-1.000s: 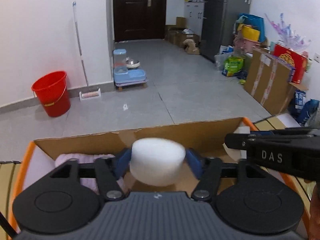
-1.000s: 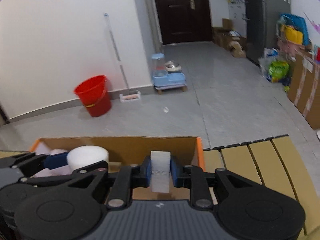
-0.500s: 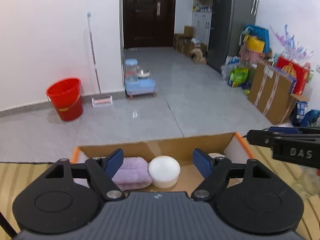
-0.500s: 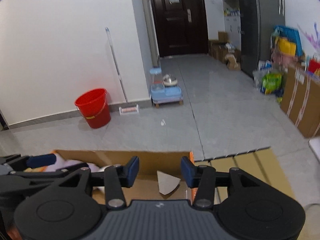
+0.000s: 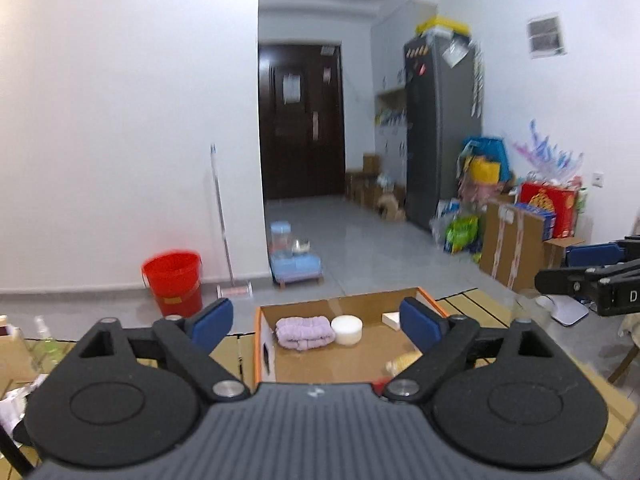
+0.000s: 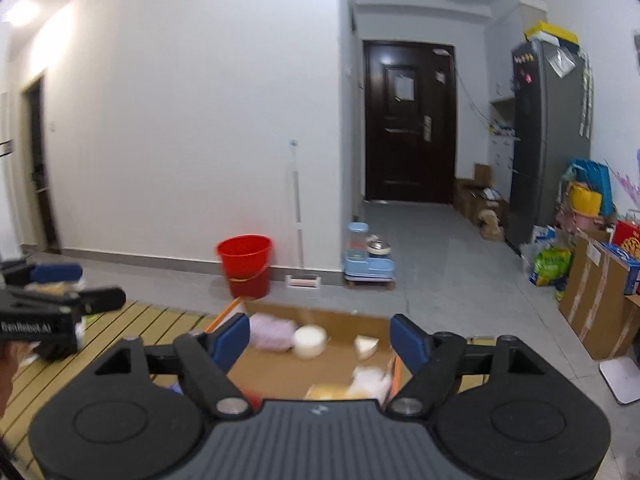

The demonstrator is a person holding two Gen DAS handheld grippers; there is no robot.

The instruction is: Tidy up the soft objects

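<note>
Both grippers are hanging above and short of the cardboard box (image 5: 344,354), with nothing in either, so the step in hand looks like clearing away from the box to fetch the next soft thing. To do it well, I would keep each pair of fingers wide until they are well clear of the box's near wall, and keep the two grippers apart from each other so they do not knock together.

The left gripper (image 5: 316,318) is empty and its jaws are opening; the blue pads (image 5: 211,318) are standing far apart with only air between them. Ahead of and below those fingers, inside the box, the lilac towel (image 5: 305,332) is lying toward the left pad's side, the white foam puck (image 5: 346,330) is just beside it on its right, and a white block (image 5: 393,318) is sitting close to the right pad's line of sight.

The right gripper (image 6: 320,338) is also empty, its jaws opening, pads touching nothing. Ahead of its fingers, the blurred towel and puck are lying nearer the left pad, a white wedge (image 6: 366,346) nearer the right, and a yellowish piece (image 6: 332,391) and a pale soft lump (image 6: 370,380) closest, just under the right finger.
</note>
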